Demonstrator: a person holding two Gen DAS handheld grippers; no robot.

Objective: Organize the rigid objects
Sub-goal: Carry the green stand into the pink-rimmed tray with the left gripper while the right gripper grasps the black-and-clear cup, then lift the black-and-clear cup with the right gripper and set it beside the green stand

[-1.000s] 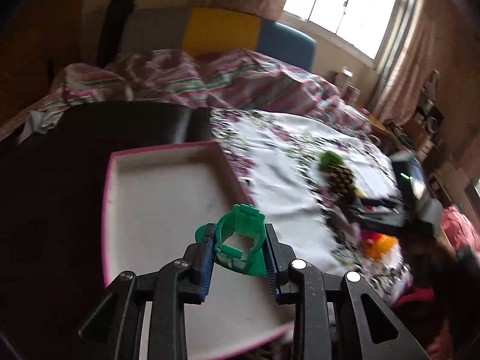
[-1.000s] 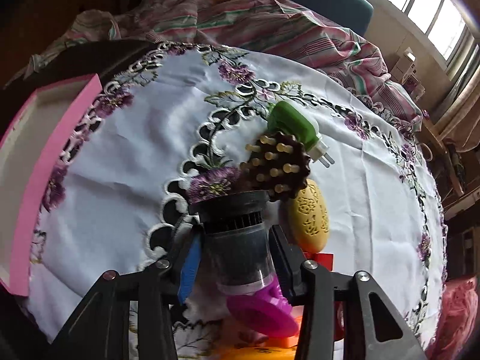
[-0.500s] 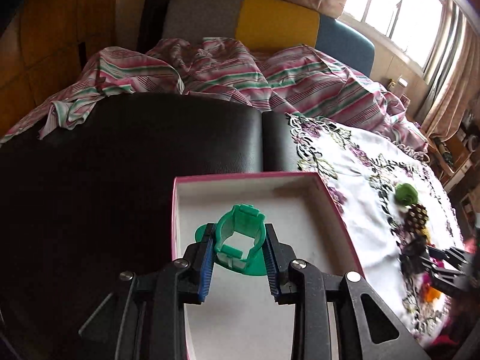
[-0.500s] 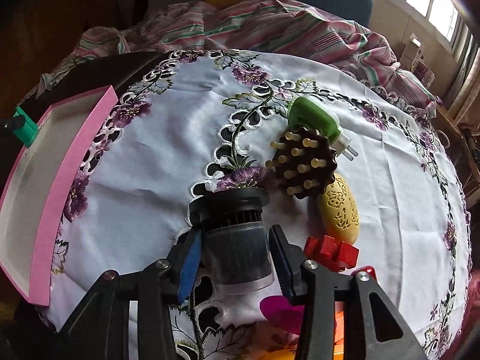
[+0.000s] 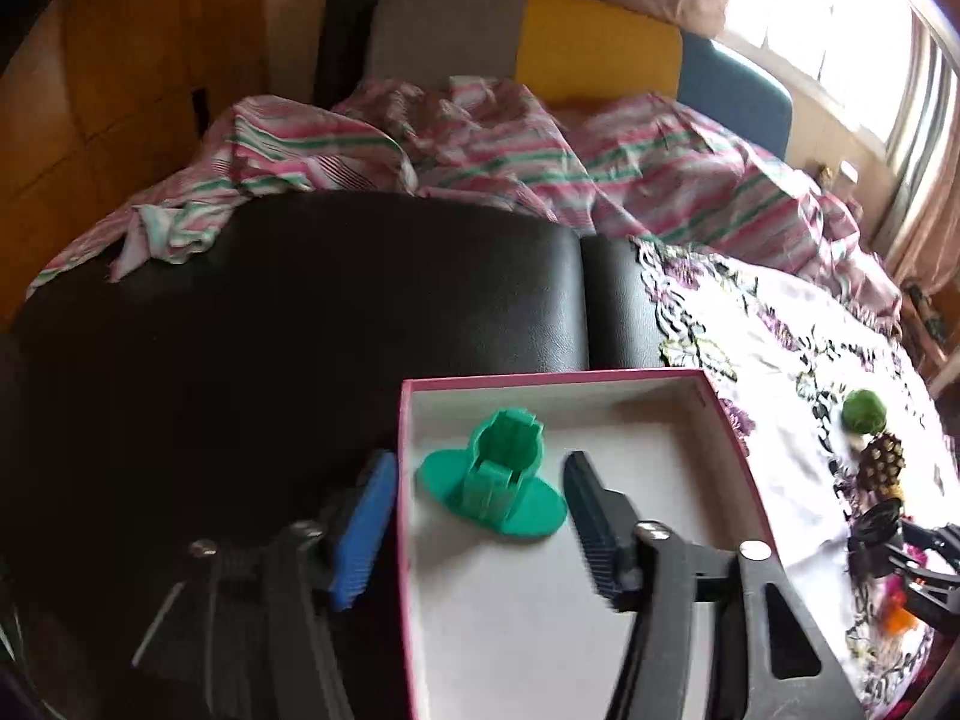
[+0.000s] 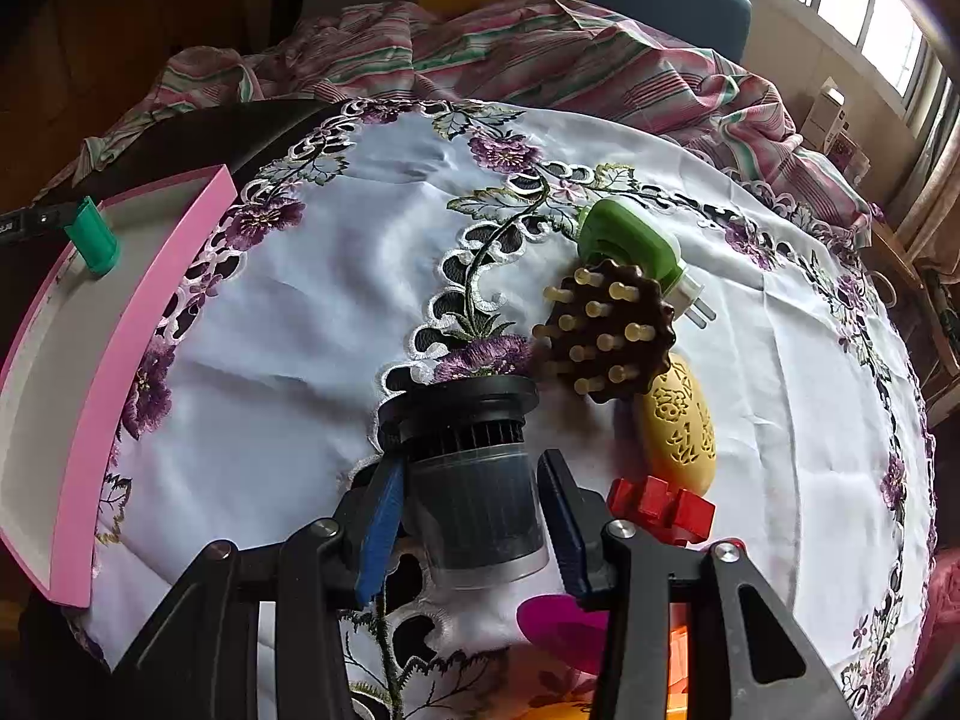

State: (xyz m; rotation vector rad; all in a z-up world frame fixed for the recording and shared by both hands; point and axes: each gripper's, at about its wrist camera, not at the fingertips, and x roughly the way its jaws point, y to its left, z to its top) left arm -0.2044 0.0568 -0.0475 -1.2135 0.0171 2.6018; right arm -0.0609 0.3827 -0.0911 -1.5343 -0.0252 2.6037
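- Green plastic holder with oval base (image 5: 499, 483): upright on floor of pink-rimmed white tray (image 5: 729, 426), near its far left corner.
- Black ribbed cylinder with clear end (image 6: 474, 480): tilted, over white embroidered cloth.
- Brown pegged massager (image 6: 606, 336), green plug-in (image 6: 630, 240), yellow carved oval (image 6: 681, 426), red block (image 6: 660, 507): clustered on the cloth.

A black leather-like seat surface (image 5: 372, 312) carries a white embroidered cloth with purple flowers (image 6: 336, 300) and a pink-rimmed shallow tray (image 6: 102, 384) at the cloth's nine o'clock edge. On the cloth, toward three o'clock — a green plug-in device (image 6: 630, 240), brown peg-studded disc (image 6: 606, 336), yellow pierced oval (image 6: 681, 426), red plastic piece (image 6: 660, 507).
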